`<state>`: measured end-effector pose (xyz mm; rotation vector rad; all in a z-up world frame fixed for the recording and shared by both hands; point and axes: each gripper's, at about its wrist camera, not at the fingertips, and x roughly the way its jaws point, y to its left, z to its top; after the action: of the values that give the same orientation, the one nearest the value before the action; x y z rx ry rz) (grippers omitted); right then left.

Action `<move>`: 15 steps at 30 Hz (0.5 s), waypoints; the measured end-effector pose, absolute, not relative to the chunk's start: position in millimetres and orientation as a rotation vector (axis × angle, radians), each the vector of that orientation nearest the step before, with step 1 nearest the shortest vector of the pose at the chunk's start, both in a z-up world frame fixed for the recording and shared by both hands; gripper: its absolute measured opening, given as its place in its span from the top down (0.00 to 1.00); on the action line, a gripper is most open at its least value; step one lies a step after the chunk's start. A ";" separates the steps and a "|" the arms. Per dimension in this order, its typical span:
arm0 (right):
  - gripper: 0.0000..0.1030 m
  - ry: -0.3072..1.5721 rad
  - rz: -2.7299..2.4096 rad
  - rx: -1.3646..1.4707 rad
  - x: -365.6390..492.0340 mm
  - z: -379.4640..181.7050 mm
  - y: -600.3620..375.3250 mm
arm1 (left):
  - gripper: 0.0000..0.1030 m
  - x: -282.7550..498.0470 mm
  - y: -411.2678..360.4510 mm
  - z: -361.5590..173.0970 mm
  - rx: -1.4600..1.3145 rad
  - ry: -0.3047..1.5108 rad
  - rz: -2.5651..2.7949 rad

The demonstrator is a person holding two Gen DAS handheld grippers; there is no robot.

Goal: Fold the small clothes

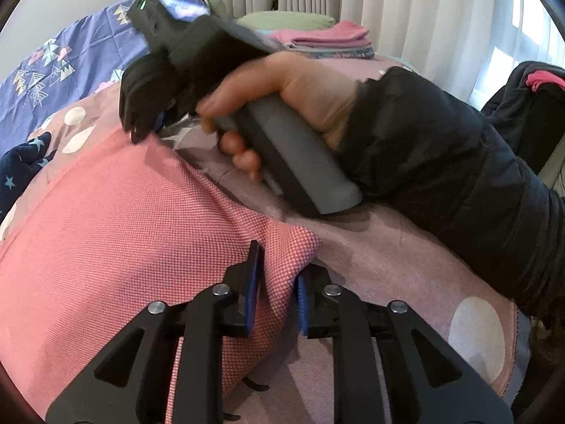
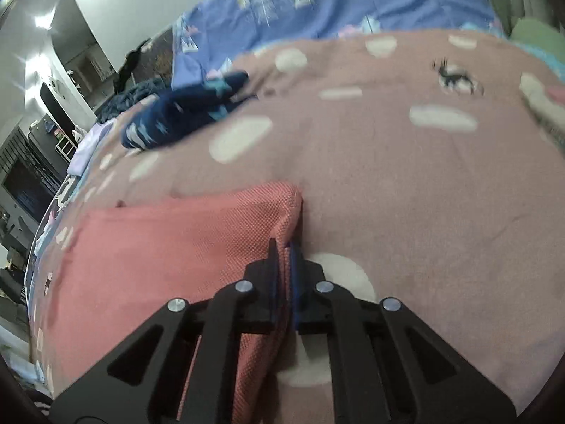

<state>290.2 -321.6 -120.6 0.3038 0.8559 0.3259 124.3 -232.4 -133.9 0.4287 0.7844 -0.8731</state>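
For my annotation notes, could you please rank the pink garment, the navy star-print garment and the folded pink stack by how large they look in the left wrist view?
1. pink garment, by far the largest, though nearest the camera.
2. folded pink stack.
3. navy star-print garment.
The last two look similar; the navy one is cut off at the edge, so their order is unsure.

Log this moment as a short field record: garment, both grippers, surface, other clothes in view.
garment: pink waffle-knit cloth, lying on the bed, pinched at two edges
left gripper: shut on a raised fold of the pink cloth
right gripper: shut on the cloth's corner edge
right hand: gripping the grey handle, black sleeve
surface: dusty-pink blanket with white spots
other clothes: navy star-print garment, unfolded; folded pink stack near the curtains
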 end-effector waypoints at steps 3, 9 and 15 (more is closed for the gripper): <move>0.93 0.822 0.329 0.323 286.0 -119.4 -327.5 | 0.75 121.9 -235.0 -134.6 0.451 0.779 -0.879; 0.80 0.794 0.345 0.467 278.0 -122.7 -349.9 | 0.74 121.0 -235.9 -133.5 0.451 0.774 -0.880; 0.79 0.782 0.182 0.433 205.9 -105.2 -369.5 | 0.74 93.2 -214.8 -111.5 0.398 0.718 -0.905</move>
<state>205.9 -369.5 -105.2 0.4330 0.7823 0.1823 93.2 -214.8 -111.5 0.3985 0.7184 -0.9055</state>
